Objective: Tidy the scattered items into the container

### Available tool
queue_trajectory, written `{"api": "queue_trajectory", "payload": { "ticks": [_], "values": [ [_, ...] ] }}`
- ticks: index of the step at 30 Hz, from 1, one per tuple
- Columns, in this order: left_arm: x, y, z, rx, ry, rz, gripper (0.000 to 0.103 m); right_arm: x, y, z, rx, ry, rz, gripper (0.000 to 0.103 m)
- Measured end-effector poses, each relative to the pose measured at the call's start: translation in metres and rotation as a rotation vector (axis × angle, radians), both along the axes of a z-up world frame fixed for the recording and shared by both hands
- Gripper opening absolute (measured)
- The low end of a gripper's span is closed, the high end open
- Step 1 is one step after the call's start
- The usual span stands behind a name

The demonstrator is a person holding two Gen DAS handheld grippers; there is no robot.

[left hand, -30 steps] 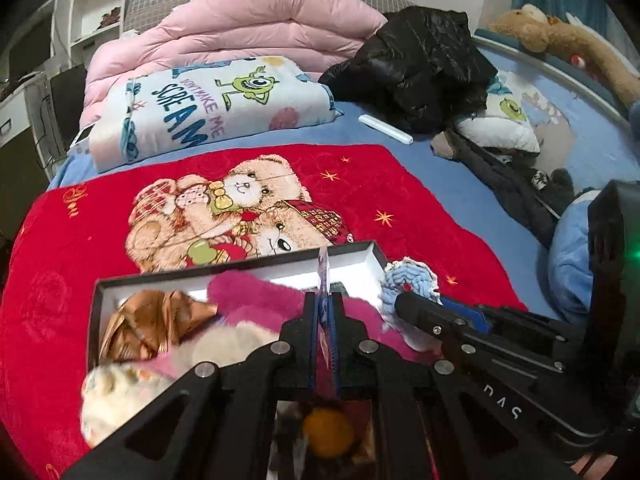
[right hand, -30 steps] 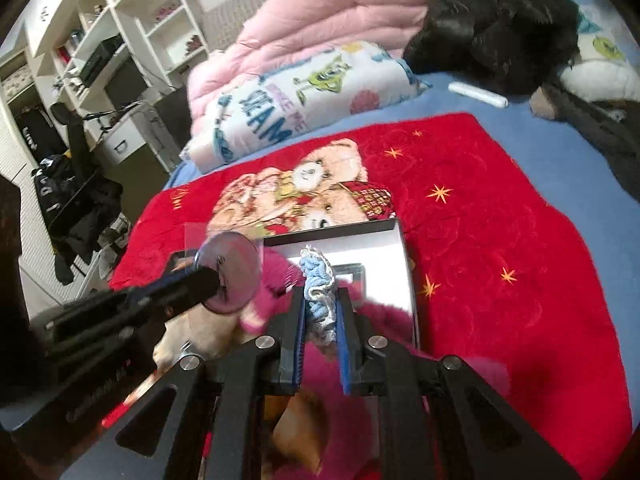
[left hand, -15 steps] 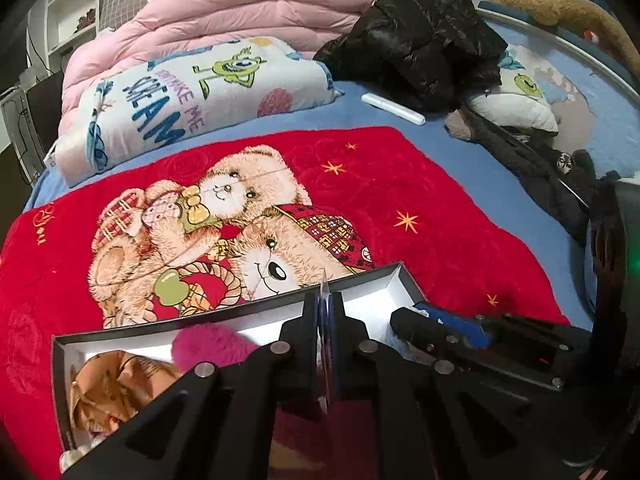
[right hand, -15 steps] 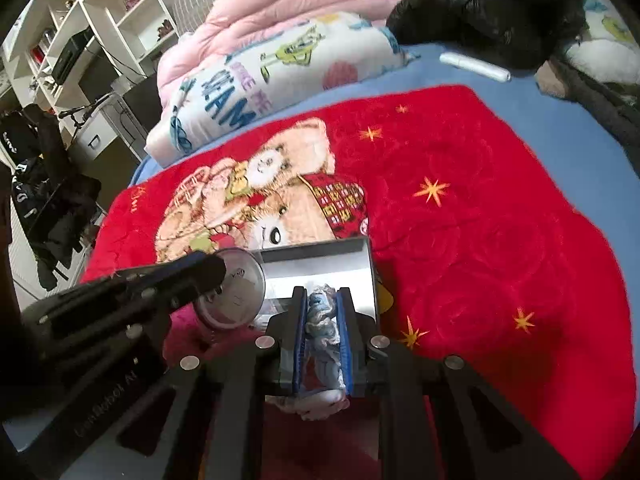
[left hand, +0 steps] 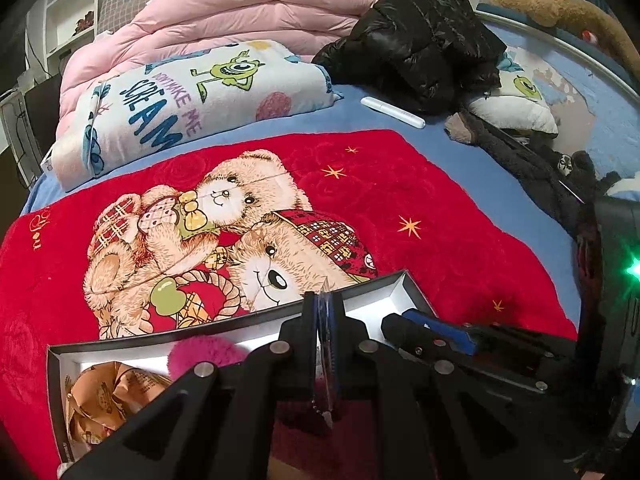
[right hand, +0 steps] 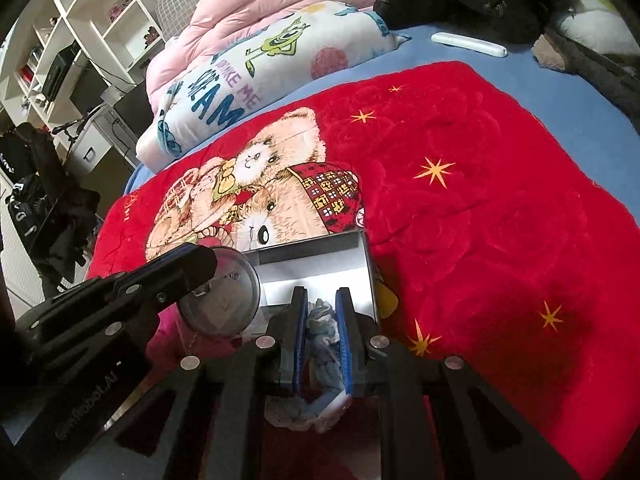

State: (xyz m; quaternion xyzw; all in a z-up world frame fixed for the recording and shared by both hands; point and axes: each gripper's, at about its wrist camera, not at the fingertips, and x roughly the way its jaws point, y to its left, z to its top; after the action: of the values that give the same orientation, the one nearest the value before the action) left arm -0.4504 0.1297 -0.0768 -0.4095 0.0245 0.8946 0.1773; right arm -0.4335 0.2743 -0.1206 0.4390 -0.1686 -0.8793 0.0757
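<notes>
An open box with a black rim and pale inside (left hand: 372, 294) lies on the red teddy-bear blanket (left hand: 400, 184). It holds a pink fluffy item (left hand: 204, 354) and a crumpled gold wrapper (left hand: 108, 392). My left gripper (left hand: 325, 302) hangs over the box, shut on a thin clear round disc (right hand: 224, 300), which shows edge-on in the left wrist view. My right gripper (right hand: 321, 296) is over the box's right end (right hand: 320, 264), shut on a pale blue and white knitted piece (right hand: 320, 320). The two grippers sit side by side, the left gripper (right hand: 196, 260) at the right one's left.
Behind the red blanket lie a folded cartoon blanket (left hand: 192, 96), a pink quilt (left hand: 240, 8), a black jacket (left hand: 420, 40) and a white stick-shaped object (left hand: 392, 106) on the blue sheet. Dark clothes (left hand: 532, 164) trail at the right. Shelves (right hand: 80, 40) stand beside the bed at left.
Both grippers have sunk and moved forward over the box, each keeping its grip. The box's far wall now sits just past the fingertips and most contents have slipped under the grippers.
</notes>
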Motion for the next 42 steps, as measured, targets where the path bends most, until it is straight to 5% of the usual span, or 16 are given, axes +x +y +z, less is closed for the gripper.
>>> {"api": "queue_trajectory", "payload": {
  "ticks": [7,12,19,25,30,42],
  "values": [
    [0.003,0.0,-0.004,-0.007,0.005,0.002,0.006,0.001,-0.001,0.001,-0.002,0.02,-0.001,0.015],
    [0.002,-0.005,-0.016,0.006,-0.02,0.033,0.023,0.0,0.002,-0.001,-0.021,0.015,-0.014,0.018],
    [-0.003,-0.028,-0.017,-0.008,-0.022,0.11,0.073,0.001,0.005,-0.002,-0.05,0.013,-0.005,0.02],
    [-0.001,-0.056,-0.003,0.002,0.01,0.159,0.102,0.003,0.003,0.002,-0.101,0.016,0.017,0.039],
    [0.003,-0.074,0.01,0.056,0.018,0.154,0.103,0.007,0.0,0.01,-0.137,0.024,0.003,0.073],
    [0.019,-0.083,0.048,0.025,0.053,0.151,0.103,0.013,-0.001,0.03,-0.134,0.021,-0.051,0.103]
  ]
}}
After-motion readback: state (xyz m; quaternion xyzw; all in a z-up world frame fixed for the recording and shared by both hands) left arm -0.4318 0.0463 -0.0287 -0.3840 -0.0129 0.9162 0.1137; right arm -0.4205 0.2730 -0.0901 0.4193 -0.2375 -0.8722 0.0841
